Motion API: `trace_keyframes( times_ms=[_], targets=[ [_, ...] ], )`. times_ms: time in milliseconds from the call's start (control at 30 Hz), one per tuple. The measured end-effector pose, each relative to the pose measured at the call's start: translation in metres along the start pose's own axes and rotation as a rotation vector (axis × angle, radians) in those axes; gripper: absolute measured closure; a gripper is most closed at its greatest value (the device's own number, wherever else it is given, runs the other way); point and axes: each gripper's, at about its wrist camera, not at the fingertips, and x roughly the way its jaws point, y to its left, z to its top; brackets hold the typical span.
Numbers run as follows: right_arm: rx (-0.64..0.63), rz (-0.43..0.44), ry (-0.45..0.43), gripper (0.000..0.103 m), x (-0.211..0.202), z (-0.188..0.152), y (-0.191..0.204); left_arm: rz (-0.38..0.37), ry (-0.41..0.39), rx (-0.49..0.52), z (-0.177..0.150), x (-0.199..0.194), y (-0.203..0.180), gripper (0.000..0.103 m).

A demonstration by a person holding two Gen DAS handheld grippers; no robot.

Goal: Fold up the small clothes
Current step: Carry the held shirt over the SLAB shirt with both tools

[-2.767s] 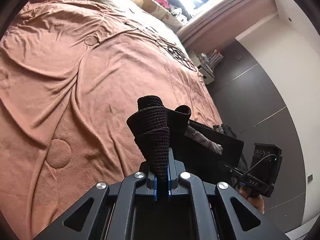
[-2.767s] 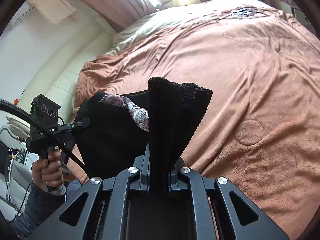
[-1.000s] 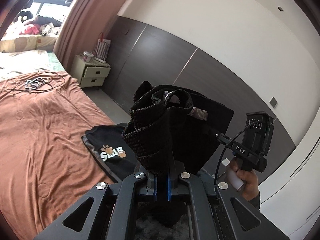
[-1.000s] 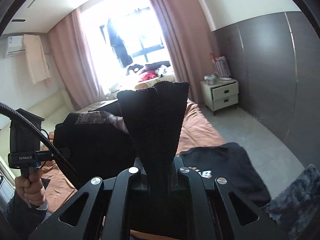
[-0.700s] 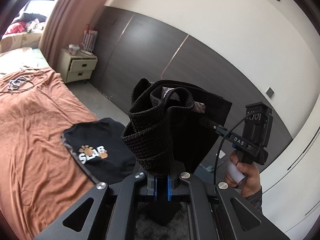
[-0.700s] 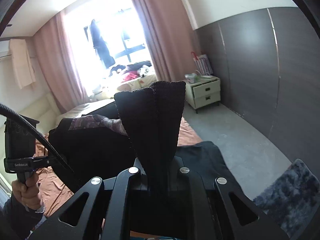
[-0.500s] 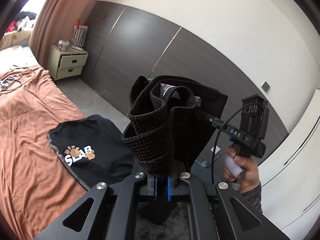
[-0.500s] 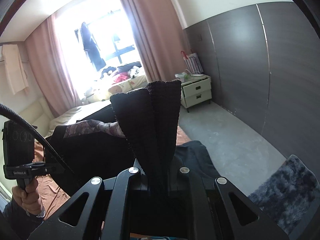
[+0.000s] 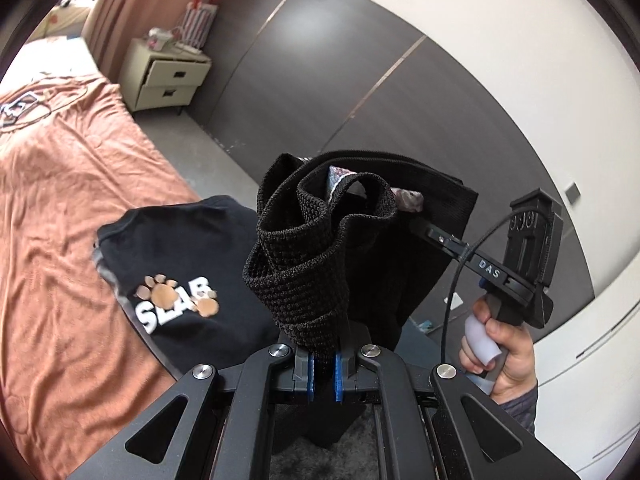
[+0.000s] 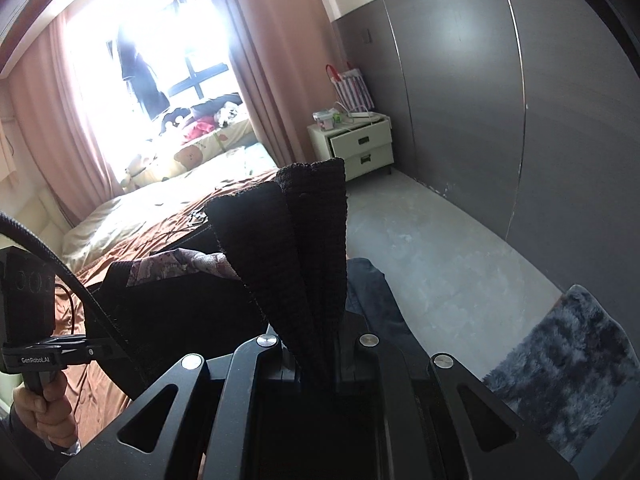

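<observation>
Item: black knit garment (image 9: 296,264), in transit. I am holding it bunched between both hands, left gripper (image 9: 325,364) and right gripper (image 10: 316,364) each pinching an end, above the bed (image 9: 52,208). Done: black shirt (image 9: 180,280) lying folded (logo up). Left: laying this one down.

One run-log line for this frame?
left gripper: shut on black garment | right gripper: shut on black garment | folded black shirt on bed
</observation>
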Motion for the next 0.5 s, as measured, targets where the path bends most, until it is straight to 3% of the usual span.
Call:
trace_keyframes(
  times_ms=[333,500],
  targets=[
    [0.025,-0.047,0.116,0.096,0.056,0.017,0.03,0.012,0.021,-0.079,0.033,0.038,0.068,0.097],
    [0.024,-0.069,0.167,0.096,0.069,0.032,0.013,0.009,0.038,-0.133,0.038,0.058,0.106,0.097]
  ],
)
